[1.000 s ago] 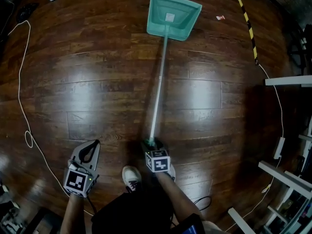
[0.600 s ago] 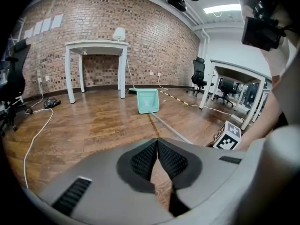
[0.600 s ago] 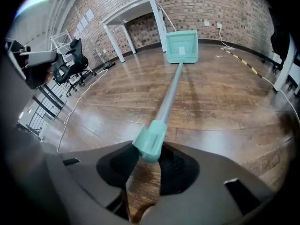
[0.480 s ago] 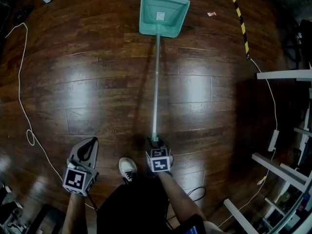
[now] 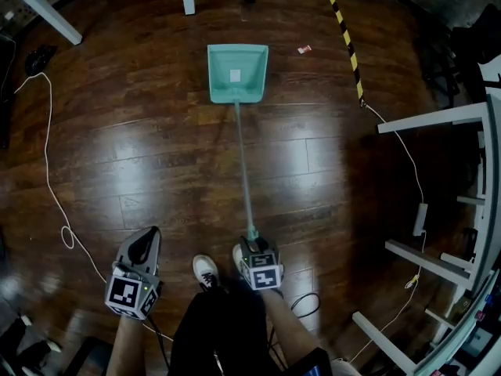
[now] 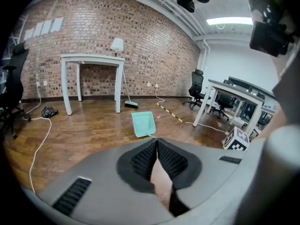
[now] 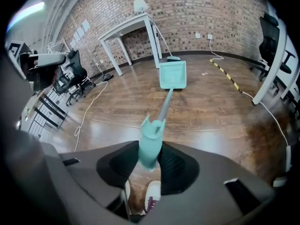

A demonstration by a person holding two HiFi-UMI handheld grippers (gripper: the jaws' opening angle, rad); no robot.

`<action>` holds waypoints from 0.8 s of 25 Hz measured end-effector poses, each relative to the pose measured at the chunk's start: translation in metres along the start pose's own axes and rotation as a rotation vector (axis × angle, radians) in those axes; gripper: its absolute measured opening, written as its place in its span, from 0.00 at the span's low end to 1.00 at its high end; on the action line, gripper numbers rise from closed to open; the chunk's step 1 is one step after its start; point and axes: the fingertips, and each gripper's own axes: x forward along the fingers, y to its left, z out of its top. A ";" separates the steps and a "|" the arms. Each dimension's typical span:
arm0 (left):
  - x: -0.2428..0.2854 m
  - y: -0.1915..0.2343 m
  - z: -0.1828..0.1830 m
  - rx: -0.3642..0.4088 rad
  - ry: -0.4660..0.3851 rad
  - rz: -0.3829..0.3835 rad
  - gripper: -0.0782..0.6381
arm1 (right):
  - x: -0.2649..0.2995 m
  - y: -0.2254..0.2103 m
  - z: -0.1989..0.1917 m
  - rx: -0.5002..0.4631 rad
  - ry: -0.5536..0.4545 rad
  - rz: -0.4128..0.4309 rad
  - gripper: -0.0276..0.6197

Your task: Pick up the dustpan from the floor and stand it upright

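Dustpan [image 5: 237, 73]: the teal pan lay open side up on the wooden floor [image 5: 156, 155], well ahead of the right claw. Its long handle [image 5: 243, 163] ran straight back from the pan to that claw.
Left claw [image 6: 156, 144]: the jaws were pressed together with nothing between them. It hung off to the left of the right claw, well apart from the dustpan, aimed forward and somewhat down.
Left arm: the forearm reached forward beside the body, with the marker cube uppermost.
Shoe [image 5: 207, 271]: it stood between the two claws, just behind their tips.
Right claw [image 7: 151, 153]: the jaws had just been closing and clamped the teal end grip [image 7: 151, 139] of the handle at a narrow gap.
Right arm: the forearm was held close in front of the body, and the claw pointed steeply down along the handle.
Step in hand: probably the pick-up, with the grip end held off the floor and the pan end apparently down.
Next move: likely to raise the grip end and swing it over the pan until the handle stood vertical, keeping the clamp firm so the grip did not twist.
Striped strip [image 5: 348, 45]: it lay on the floor ahead and to the right of the right claw, clear of the handle's path.
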 end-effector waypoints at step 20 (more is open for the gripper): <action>-0.069 -0.010 0.265 0.055 -0.105 0.032 0.12 | -0.200 -0.023 0.153 0.140 0.062 0.000 0.26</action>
